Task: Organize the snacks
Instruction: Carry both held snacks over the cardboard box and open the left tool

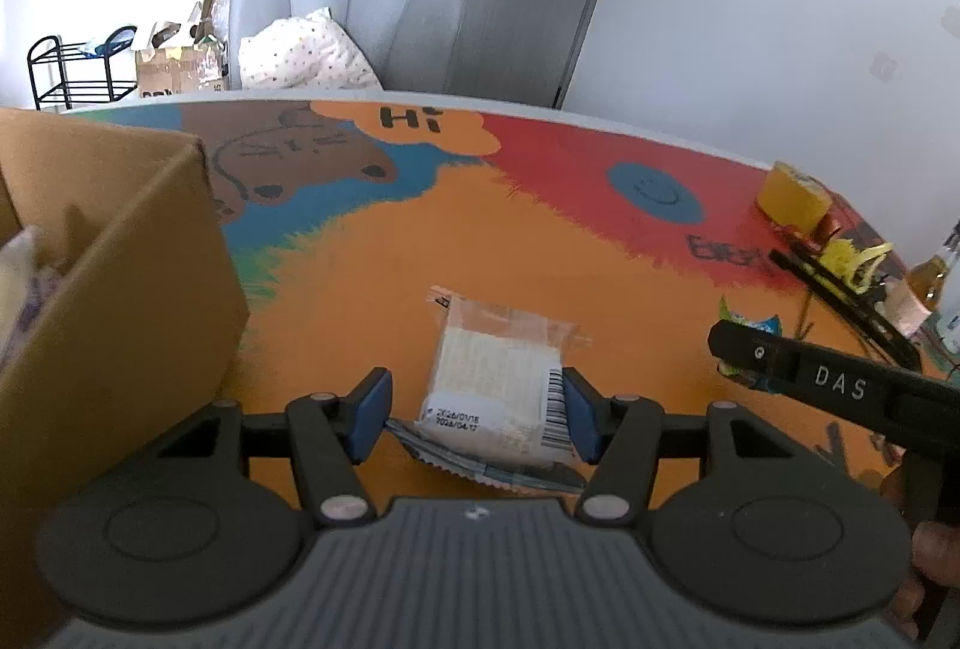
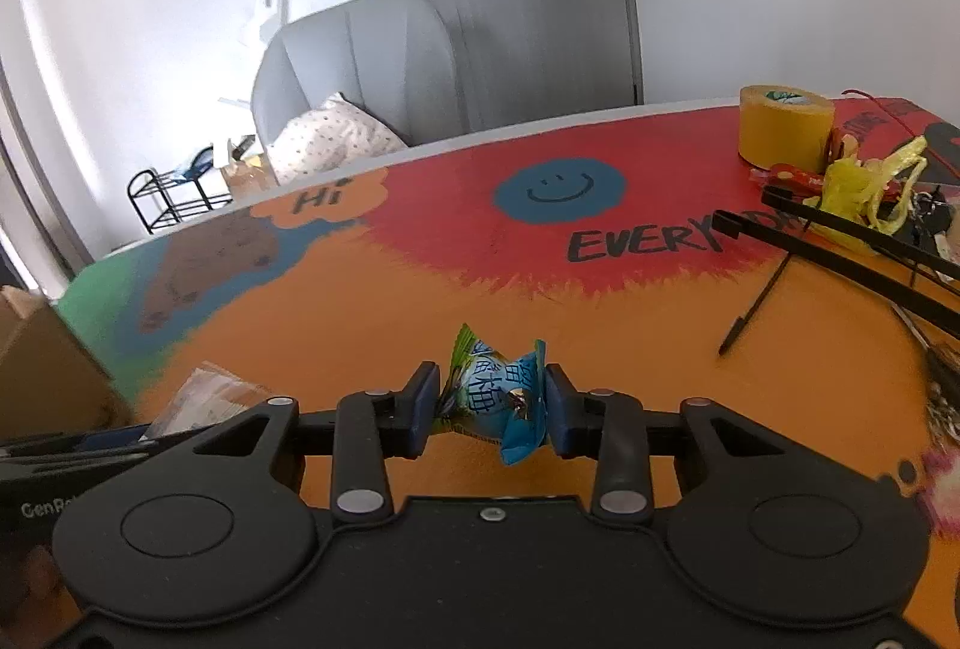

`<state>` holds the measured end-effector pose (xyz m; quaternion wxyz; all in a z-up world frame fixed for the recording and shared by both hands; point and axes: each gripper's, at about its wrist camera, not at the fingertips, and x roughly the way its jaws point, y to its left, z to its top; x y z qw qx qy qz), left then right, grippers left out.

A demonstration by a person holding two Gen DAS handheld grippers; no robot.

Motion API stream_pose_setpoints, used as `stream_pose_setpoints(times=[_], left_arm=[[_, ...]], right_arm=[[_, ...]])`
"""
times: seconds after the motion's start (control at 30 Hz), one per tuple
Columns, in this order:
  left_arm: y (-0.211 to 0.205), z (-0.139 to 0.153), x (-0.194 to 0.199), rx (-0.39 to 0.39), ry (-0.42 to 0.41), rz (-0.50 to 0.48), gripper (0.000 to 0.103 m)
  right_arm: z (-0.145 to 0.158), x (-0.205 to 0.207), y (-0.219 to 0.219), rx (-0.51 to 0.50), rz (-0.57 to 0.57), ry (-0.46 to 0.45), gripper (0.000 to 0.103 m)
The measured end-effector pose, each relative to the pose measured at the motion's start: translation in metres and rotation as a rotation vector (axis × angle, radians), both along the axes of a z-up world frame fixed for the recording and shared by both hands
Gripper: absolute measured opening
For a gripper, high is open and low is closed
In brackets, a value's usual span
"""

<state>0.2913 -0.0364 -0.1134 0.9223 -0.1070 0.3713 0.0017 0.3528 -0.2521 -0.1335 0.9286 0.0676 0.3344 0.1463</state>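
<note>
My left gripper (image 1: 474,418) is open around a clear packet with a pale square snack (image 1: 498,385) that lies on the painted table; a flat silver-blue packet (image 1: 492,469) lies under it. The right finger pad touches the packet's barcode edge, the left pad is apart from it. My right gripper (image 2: 489,406) is shut on a small blue-green wrapped candy (image 2: 495,397) and holds it just above the table. The right gripper also shows in the left wrist view (image 1: 744,355). The clear packet shows blurred in the right wrist view (image 2: 204,397).
An open cardboard box (image 1: 120,253) stands at the left with pale items inside. At the right are a yellow tape roll (image 2: 783,127), yellow wrappers (image 2: 864,193), black tongs (image 2: 840,253), a black pen (image 2: 753,310) and a bottle (image 1: 936,277). A grey chair (image 1: 360,1) stands behind the table.
</note>
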Motion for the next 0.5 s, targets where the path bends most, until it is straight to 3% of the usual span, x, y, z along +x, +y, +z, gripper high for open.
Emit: stream_pose_setpoints(times=[0.5], left_arm=[[0.012,0.044,-0.047,0.006,-0.100,0.035,0.059]], right_arm=[[0.037,-0.046,0.010,0.042,0.053,-0.069,0.035]])
